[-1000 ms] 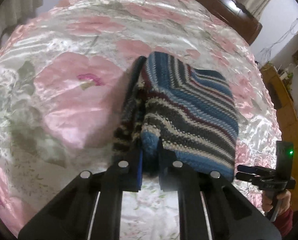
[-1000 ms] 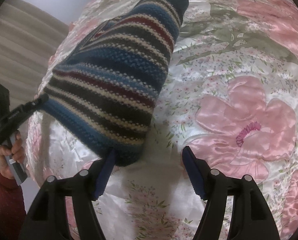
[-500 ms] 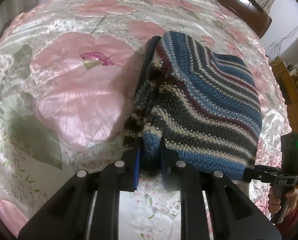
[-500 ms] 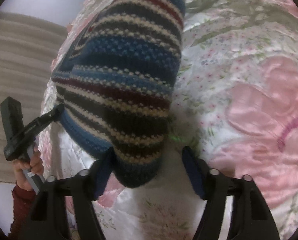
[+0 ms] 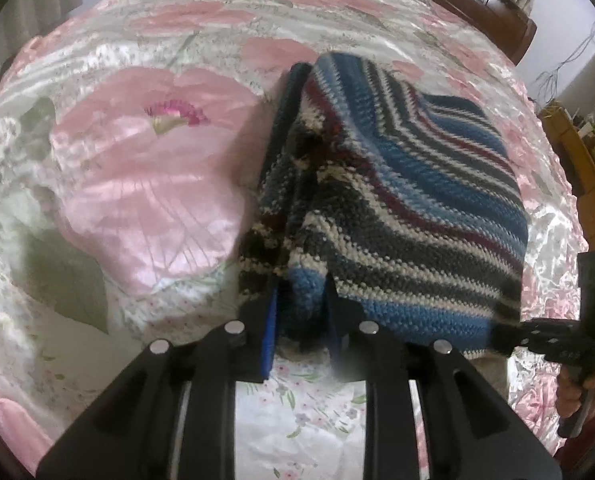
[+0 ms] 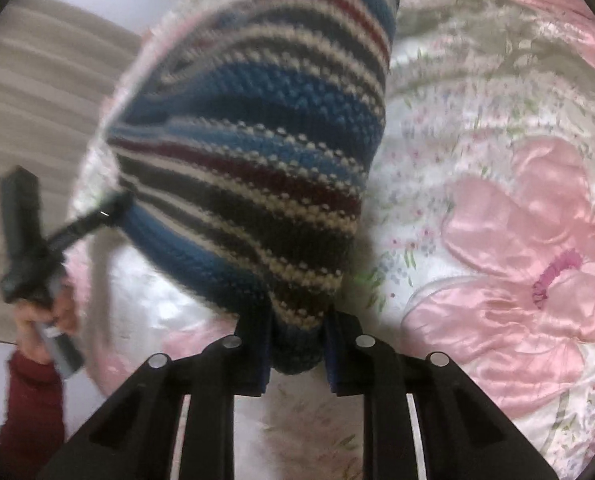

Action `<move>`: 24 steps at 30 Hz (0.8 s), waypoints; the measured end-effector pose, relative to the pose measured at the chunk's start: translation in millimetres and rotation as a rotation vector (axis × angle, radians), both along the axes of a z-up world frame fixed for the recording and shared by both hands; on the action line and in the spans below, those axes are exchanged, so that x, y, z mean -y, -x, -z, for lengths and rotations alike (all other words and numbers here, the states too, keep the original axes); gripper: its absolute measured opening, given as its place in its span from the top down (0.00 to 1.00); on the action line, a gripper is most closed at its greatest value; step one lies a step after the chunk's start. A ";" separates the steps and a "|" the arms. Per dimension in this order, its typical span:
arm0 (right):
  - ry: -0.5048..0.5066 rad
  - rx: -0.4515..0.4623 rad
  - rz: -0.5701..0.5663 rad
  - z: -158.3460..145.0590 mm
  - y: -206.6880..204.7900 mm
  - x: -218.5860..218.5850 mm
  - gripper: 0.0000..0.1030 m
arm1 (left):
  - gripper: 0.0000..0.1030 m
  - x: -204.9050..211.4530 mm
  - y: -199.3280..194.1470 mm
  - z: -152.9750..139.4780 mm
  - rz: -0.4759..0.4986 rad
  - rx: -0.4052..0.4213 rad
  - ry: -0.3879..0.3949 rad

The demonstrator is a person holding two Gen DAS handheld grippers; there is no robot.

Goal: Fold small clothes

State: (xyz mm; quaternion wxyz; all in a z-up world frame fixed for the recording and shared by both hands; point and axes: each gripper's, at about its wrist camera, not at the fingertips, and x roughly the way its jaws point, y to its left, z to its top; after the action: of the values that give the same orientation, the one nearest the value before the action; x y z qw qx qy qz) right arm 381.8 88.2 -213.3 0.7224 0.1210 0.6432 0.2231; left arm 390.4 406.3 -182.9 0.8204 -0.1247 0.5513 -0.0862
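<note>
My left hand-held gripper (image 5: pixel 300 320) is clamped on one near corner of the knit (image 5: pixel 409 216); my right hand-held gripper (image 6: pixel 297 346) pinches the other (both jaws nearly closed on wool). The knit hangs stretched between them, raised above the bed (image 5: pixel 145 184), its far end trailing onto the quilt.

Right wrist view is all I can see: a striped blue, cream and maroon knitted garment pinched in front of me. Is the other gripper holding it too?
Observer: Yes. The left gripper is shut on another corner of the striped blue, cream and maroon knitted garment.
Operator: What hangs beyond my edge?
Observer: A second knitted layer droops beside the left gripper's fingers, over the shiny pink floral bedspread.
Operator: Anything behind the bed?
Observer: A dark wooden headboard along the far side.
</note>
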 end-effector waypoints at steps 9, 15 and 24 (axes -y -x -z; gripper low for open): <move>0.023 0.026 -0.010 -24.8 -8.2 3.8 0.61 | 0.38 -11.9 6.5 -25.9 0.027 -0.002 -0.003; 0.060 0.126 0.051 -64.2 -44.1 25.8 0.43 | 0.27 -29.1 -35.3 -68.2 -0.012 0.070 0.025; 0.013 0.120 0.101 -58.2 -96.8 26.6 0.41 | 0.26 17.2 -153.4 -35.6 -0.009 -0.020 0.027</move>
State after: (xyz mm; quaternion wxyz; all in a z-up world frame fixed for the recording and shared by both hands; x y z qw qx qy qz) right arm 478.6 61.6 -155.2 0.7708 0.1351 0.5931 0.1892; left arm 543.8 389.1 -147.3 0.8134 -0.1391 0.5578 -0.0884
